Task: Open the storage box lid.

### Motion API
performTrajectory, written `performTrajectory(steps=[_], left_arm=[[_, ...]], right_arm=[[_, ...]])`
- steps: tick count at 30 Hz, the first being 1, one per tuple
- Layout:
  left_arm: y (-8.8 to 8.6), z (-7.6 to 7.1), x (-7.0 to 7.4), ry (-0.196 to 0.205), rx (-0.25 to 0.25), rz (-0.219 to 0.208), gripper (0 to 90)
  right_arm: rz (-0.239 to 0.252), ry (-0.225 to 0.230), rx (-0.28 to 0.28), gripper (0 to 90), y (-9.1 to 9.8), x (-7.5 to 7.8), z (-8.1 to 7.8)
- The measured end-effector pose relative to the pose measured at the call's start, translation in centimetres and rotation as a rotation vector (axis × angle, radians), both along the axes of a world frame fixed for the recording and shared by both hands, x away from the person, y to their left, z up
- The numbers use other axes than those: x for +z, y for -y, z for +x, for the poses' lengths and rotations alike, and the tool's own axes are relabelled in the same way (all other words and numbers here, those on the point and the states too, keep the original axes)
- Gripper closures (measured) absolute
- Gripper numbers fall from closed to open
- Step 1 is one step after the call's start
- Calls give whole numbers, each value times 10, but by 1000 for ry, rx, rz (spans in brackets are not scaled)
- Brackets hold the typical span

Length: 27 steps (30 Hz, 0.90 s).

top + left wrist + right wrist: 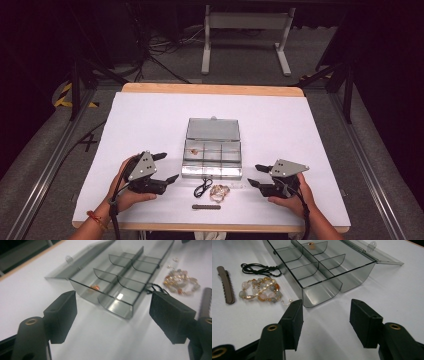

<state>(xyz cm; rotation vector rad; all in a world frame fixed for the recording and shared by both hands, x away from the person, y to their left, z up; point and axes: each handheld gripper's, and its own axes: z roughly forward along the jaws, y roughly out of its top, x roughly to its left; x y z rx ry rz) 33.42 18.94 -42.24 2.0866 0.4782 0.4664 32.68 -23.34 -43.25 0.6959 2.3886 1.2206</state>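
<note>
Open compartment box (212, 152) sits mid-table, lid folded flat on its far side, so every cell is reachable from above. One cell at the far left corner already holds a small orange-gold piece (95, 287). The loose items lie in a row just ahead of the right tool's (260, 176) left jaw: beaded bracelet (259, 291), black cord (259, 268), brown hair clip (225, 285). Likely staged there for sorting into the cells, close to both hands.

Left tool (167, 167): released, nothing between the jaws; box corner straight ahead of it, bracelet off past its right jaw.

Right tool: also released and empty, box end wall just ahead, a small pearl hook (287, 302) near its left jaw tip.

Pose: both hands rest low on the white table (150, 120), flanking the box, tools pointing inward toward each other. Judged step: picking the next item, bracelet nearest.
</note>
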Motion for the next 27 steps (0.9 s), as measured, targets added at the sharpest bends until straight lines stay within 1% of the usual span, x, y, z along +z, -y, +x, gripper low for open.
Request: performTrajectory(steps=[2, 3, 5, 6, 8, 11, 12, 13, 14, 16, 20, 22, 23, 24, 27], left_arm=[[0, -2, -4, -12, -14, -4, 232], [0, -4, -7, -19, -19, 0, 232], [1, -5, -11, -32, -24, -13, 232], [2, -6, -14, -46, -27, -20, 237], [4, -7, -19, -64, -32, -21, 249], [6, -9, -25, -77, -41, -13, 284], [6, -9, -27, -76, -40, -12, 286], [6, -9, -29, -74, -45, 2, 294], [6, -10, -30, -62, -37, 17, 299], [5, -10, -31, -58, -36, 17, 299], [1, -8, -33, -64, -17, -23, 280], [1, -7, -34, -69, -17, -34, 270], [0, -7, -34, -61, -14, -34, 261], [0, -7, -34, -62, -10, -40, 259], [0, -7, -34, -64, -14, -36, 249]], right_arm=[[2, -2, 13, 468, -1, 0, -1], [3, -3, 17, 483, -1, 1, -2], [3, -6, 31, 503, -2, 2, -3], [3, -3, 35, 516, -2, 2, -3], [4, 0, 47, 547, -2, 3, -5], [2, 4, 71, 597, -4, 4, -7], [0, 6, 76, 607, -5, 4, -8], [-3, 7, 81, 618, -6, 5, -9], [-6, 5, 87, 624, -7, 4, -9], [-8, 6, 89, 633, -8, 4, -10], [-11, -1, 106, 652, -12, 3, -11], [-21, -5, 119, 659, -16, 2, -12], [-24, -6, 129, 662, -18, 1, -13], [-29, -8, 134, 662, -20, 1, -13], [-46, -11, 157, 670, -27, -1, -15]])
